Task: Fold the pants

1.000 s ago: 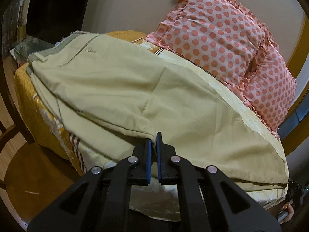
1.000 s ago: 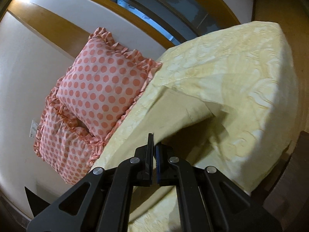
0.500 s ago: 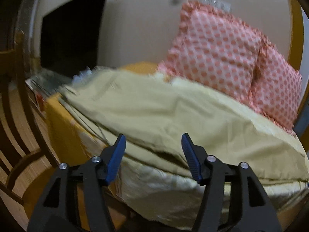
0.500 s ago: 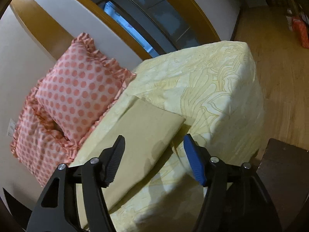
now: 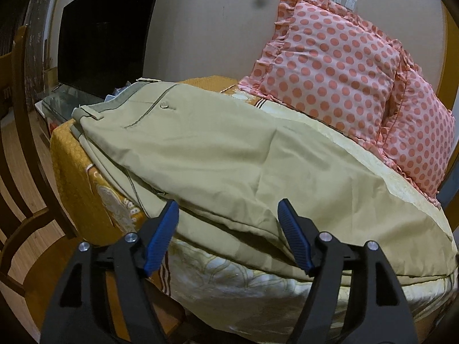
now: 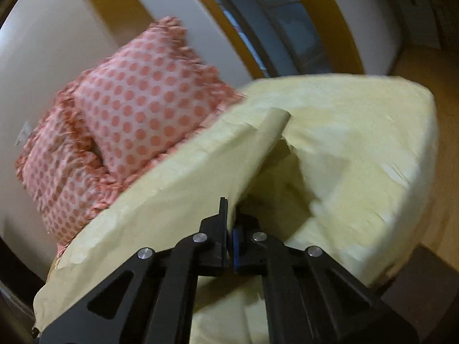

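Khaki pants (image 5: 229,154) lie folded lengthwise along the bed, waistband with a button at the far left, legs running right. My left gripper (image 5: 228,223) is open and empty, jaws wide apart just in front of the pants' near edge by the crotch seam. My right gripper (image 6: 231,215) is shut on the pants' leg end (image 6: 252,154) and holds the cloth lifted off the yellow sheet (image 6: 358,132), with a dark hollow beneath it.
Two pink polka-dot pillows (image 5: 338,66) lean on the wall behind the bed; they also show in the right wrist view (image 6: 137,109). An orange blanket (image 5: 77,172) covers the bed's left end. A wooden chair (image 5: 20,189) stands at left. Wooden floor (image 6: 447,149) lies beyond the bed's right end.
Both grippers let go of the pants' near edge and opened. The left one stays open, drawn back. The right one has since shut on the leg end and lifted it.
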{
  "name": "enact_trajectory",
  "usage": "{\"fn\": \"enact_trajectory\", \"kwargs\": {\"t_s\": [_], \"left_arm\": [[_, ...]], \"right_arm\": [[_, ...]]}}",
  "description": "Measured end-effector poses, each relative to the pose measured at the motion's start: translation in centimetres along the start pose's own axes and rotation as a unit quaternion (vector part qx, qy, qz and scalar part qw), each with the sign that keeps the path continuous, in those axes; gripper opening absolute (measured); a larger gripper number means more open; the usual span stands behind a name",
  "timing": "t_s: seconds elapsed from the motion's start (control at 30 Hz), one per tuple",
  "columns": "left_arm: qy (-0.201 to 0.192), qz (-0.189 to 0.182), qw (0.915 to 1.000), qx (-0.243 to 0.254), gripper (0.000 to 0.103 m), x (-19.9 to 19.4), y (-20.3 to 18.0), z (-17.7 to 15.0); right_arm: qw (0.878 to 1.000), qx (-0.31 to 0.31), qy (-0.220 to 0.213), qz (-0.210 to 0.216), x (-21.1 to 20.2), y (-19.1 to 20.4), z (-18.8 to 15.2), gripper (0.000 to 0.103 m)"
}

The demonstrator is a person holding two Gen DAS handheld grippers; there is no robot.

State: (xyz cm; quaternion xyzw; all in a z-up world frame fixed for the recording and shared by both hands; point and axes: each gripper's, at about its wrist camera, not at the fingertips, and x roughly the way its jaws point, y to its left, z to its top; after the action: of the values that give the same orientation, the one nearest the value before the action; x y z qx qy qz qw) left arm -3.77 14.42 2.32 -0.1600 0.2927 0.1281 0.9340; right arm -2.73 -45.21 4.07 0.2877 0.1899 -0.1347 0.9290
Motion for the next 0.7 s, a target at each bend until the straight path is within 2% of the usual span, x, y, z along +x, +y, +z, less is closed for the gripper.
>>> {"fn": "enact_trajectory", "kwargs": {"t_s": [0.07,0.17,0.23,0.27,0.33,0.37,0.4,0.43,0.47,0.5,0.53,0.57,0.6,0.63,0.67,0.7], "left_arm": [[-0.004,0.0,1.0,0.0,0.073,0.2,0.0,0.0],[-0.011,-0.005,0.9999,-0.01,0.074,0.0,0.3,0.0],[-0.019,-0.003,0.9997,-0.015,0.074,-0.4,0.6,0.1],[-0.022,0.0,0.9996,-0.016,0.075,-0.4,0.7,0.2],[-0.028,0.005,0.9994,-0.022,0.075,-0.6,1.2,0.5],[-0.03,0.008,0.9991,-0.027,0.076,-0.7,1.4,0.5],[-0.033,0.01,0.999,-0.03,0.076,-0.7,1.7,0.7],[-0.035,0.016,0.9987,-0.034,0.077,-0.8,2.0,0.8],[-0.037,0.021,0.9984,-0.037,0.078,-0.8,2.4,0.9],[-0.039,0.026,0.9981,-0.04,0.079,-0.8,2.9,1.0],[-0.04,0.03,0.9979,-0.041,0.079,-0.8,3.2,1.2],[-0.043,0.037,0.9974,-0.045,0.08,-0.8,3.9,1.3],[-0.046,0.045,0.9967,-0.05,0.081,-0.8,4.6,1.5],[-0.049,0.051,0.9961,-0.053,0.081,-0.8,5.1,1.6],[-0.051,0.058,0.9952,-0.06,0.081,-0.8,5.8,1.8],[-0.053,0.064,0.9942,-0.068,0.081,-0.6,6.6,1.9]], "right_arm": [[0.999,-0.034,-0.004,0.04,0.1,3.2,0.8,0.003],[0.987,-0.091,0.005,0.134,0.5,10.5,0.9,0.003],[0.967,-0.133,0.028,0.214,0.8,16.6,-0.5,0.003],[0.959,-0.147,0.04,0.241,1.0,18.7,-1.3,0.003],[0.931,-0.181,0.083,0.307,1.6,24.1,-4.2,0.003],[0.91,-0.205,0.117,0.34,2.1,27.0,-6.5,0.003],[0.897,-0.224,0.144,0.352,2.5,28.8,-8.2,0.003],[0.878,-0.254,0.185,0.361,3.0,30.8,-10.7,0.004],[0.848,-0.296,0.246,0.364,3.6,33.0,-14.1,0.005],[0.828,-0.32,0.284,0.364,3.9,34.0,-16.1,0.012],[0.802,-0.348,0.328,0.358,3.9,34.8,-18.8,0.021],[0.79,-0.361,0.344,0.356,3.7,35.0,-20.1,0.026],[0.785,-0.371,0.334,0.367,2.6,34.9,-20.7,0.04],[0.784,-0.368,0.324,0.381,1.9,34.8,-20.5,0.058],[0.785,-0.363,0.318,0.389,1.4,34.7,-20.1,0.065],[0.794,-0.347,0.298,0.399,0.9,34.4,-19.0,0.067]]}}
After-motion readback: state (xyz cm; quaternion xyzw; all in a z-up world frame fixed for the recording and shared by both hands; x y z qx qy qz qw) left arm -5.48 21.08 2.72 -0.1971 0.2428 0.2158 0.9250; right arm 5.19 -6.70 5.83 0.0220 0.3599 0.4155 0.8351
